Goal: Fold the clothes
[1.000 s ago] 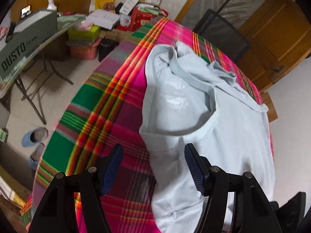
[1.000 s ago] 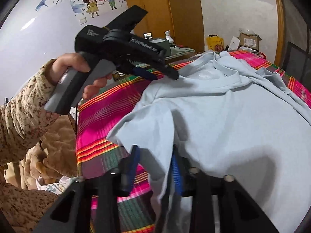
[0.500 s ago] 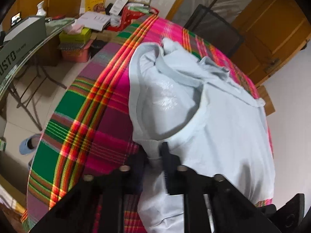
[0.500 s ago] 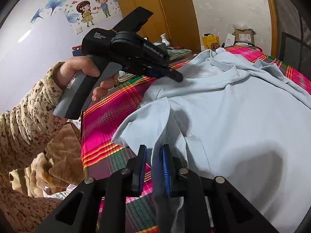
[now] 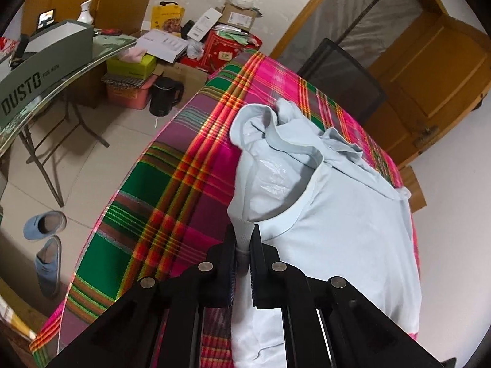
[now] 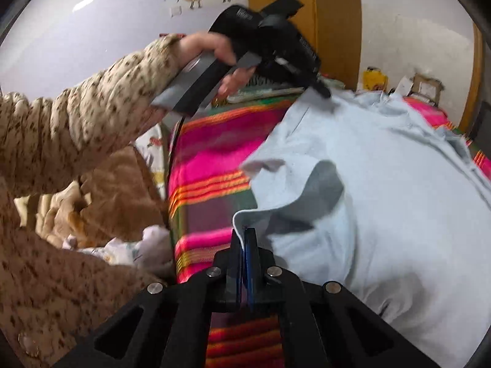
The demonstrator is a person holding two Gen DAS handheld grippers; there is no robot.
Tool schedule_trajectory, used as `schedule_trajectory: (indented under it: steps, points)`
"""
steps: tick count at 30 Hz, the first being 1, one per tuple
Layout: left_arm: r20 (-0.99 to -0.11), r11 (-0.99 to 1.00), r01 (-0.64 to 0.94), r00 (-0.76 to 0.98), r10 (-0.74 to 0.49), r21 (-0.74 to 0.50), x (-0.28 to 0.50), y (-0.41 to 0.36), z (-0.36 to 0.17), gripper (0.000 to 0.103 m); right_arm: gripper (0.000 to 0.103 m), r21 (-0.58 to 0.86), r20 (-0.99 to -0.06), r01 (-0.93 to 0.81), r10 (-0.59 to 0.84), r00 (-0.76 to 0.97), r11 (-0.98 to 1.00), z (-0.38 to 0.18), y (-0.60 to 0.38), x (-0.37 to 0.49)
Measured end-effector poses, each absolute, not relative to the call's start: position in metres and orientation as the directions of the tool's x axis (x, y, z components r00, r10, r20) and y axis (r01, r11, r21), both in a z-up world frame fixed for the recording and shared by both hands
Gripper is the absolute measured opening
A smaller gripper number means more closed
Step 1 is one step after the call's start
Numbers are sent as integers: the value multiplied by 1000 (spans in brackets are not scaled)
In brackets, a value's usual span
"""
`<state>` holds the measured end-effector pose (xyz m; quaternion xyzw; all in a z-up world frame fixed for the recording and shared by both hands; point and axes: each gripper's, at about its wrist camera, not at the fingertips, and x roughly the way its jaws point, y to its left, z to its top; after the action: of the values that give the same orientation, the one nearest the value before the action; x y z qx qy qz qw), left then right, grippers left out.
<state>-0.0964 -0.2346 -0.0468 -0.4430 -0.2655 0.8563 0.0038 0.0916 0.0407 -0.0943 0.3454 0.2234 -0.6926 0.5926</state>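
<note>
The pale blue T-shirt (image 5: 343,239) lay spread over the plaid cloth (image 5: 159,196), front up, its ribbed collar open and a shiny clear film showing inside the neck. The far sleeve and shoulder were bunched into folds toward the far edge. Near the collar, a shoulder fold stood pinched upright. In the right wrist view the shirt (image 6: 383,202) had its near hem edge lifted and curled, casting a shadow beneath.

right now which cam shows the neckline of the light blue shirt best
The left wrist view: the shirt's ribbed neckline curves open just past the left gripper, which is shut on the fabric beside it. In the right wrist view the neckline is a far, blurred ridge.
</note>
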Motion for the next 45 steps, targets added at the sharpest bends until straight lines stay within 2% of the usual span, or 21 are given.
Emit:
schedule_trajectory:
  steps: [6,9,12,15,17,21,22,23,24,30,41,45]
  points:
    - [-770,-852,247,-589,246,-461,-98,-238,-55,8,5,145,-754,980,-656,21,-136,-87,55,90]
    - [-776,-850,253,-580,248,-461,-99,-239,-59,8,5,195,-720,977,-689,80,-90,-69,67,92]
    - [-781,-855,251,-575,245,-453,-98,-236,-58,8,8,194,-678,971,-735,30,-139,-56,73,81]
    - [-785,-860,252,-572,239,-445,-98,-234,-58,10,19,283,-671,923,-741,-2,-259,-61,69,52]
    - [-794,-865,254,-563,231,-432,-98,-232,-59,10,37,365,-675,884,-737,36,-291,-72,63,39]
    - [-800,-860,264,-550,238,-437,-98,-234,-64,10,38,392,-699,868,-712,67,-304,-84,46,39]
    - [-801,-860,264,-549,240,-438,-98,-234,-64,10,31,394,-690,871,-720,70,-292,-83,45,43]
    - [-800,-858,263,-549,242,-441,-98,-234,-64,10,13,395,-680,875,-729,74,-280,-81,45,47]
    - [-796,-856,260,-553,247,-447,-98,-235,-63,10,2,388,-668,884,-740,74,-262,-77,45,53]
    - [-780,-852,252,-573,251,-459,-98,-238,-54,8,2,306,-630,948,-764,137,-82,-55,45,101]
    - [-795,-861,284,-573,200,-422,-99,-257,-57,9,2,287,-700,957,-690,185,-34,-83,-4,129]
    - [-801,-854,307,-569,188,-420,-101,-264,-67,9,2,321,-697,946,-689,197,-54,-92,-19,122]
